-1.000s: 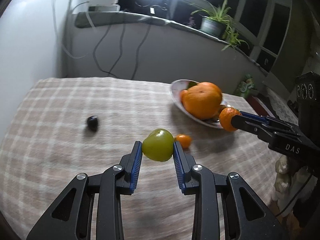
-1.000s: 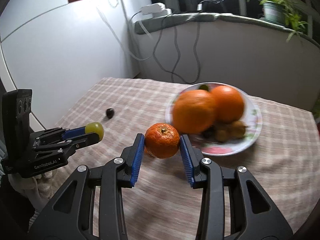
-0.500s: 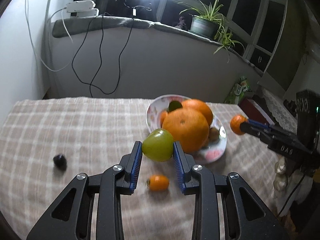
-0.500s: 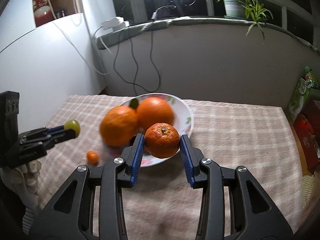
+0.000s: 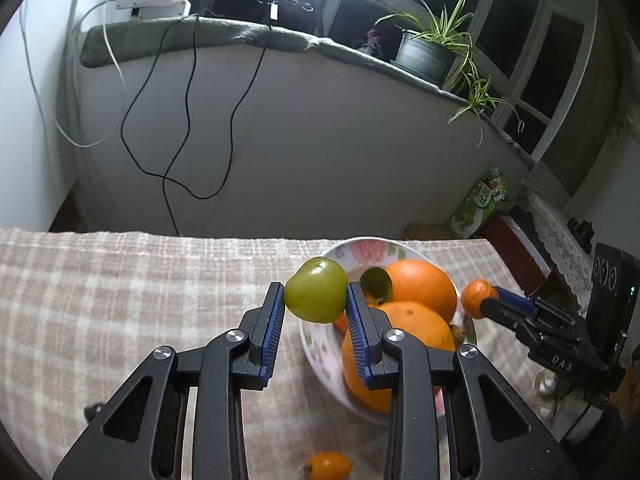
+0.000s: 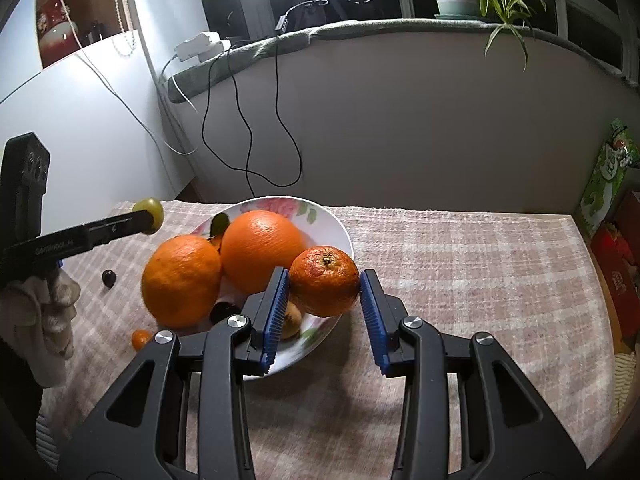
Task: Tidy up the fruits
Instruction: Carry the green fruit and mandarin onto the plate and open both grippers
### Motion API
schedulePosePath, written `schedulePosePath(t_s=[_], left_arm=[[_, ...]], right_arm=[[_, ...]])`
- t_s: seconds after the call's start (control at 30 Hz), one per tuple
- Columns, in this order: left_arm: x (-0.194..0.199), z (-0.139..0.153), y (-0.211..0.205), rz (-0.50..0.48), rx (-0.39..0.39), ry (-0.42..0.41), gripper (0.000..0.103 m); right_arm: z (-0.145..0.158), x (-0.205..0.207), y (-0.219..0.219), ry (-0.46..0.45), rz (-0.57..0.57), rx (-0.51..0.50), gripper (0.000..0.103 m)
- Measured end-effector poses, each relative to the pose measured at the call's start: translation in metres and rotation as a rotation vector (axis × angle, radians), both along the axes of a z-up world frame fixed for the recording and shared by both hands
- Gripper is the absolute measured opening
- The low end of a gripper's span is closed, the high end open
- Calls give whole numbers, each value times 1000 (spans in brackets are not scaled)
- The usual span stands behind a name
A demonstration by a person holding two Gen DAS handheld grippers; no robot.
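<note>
Left wrist view: the left gripper (image 5: 316,312) pinches a smooth green fruit (image 5: 315,295) above the floral bowl (image 5: 320,344), heaped with dimpled oranges (image 5: 420,288). The right gripper (image 6: 324,296) clamps a mandarin (image 6: 324,286) over the checked cloth (image 6: 480,260).

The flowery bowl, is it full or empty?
Partly full: the bowl holds two big oranges, with bare rim showing.

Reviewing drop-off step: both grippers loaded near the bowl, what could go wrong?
1. Bowl is already heaped with two big oranges; a released tangerine or green fruit may roll off.
2. Both grippers close in on the bowl from opposite sides, so they could collide.
</note>
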State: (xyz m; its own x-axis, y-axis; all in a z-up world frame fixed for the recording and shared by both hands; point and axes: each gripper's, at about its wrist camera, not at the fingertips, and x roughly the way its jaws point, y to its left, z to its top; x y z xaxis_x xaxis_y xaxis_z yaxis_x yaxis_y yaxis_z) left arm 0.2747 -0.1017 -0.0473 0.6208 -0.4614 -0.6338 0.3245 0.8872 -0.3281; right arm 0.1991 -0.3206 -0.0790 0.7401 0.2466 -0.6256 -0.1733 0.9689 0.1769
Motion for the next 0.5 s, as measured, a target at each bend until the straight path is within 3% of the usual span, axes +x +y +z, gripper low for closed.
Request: schedulePosePath(t_s=[0.5], left_arm=[[24,-11,-21,-44,9,43,29]], right_arm=[[-5,11,-11,1,-6,69,38]])
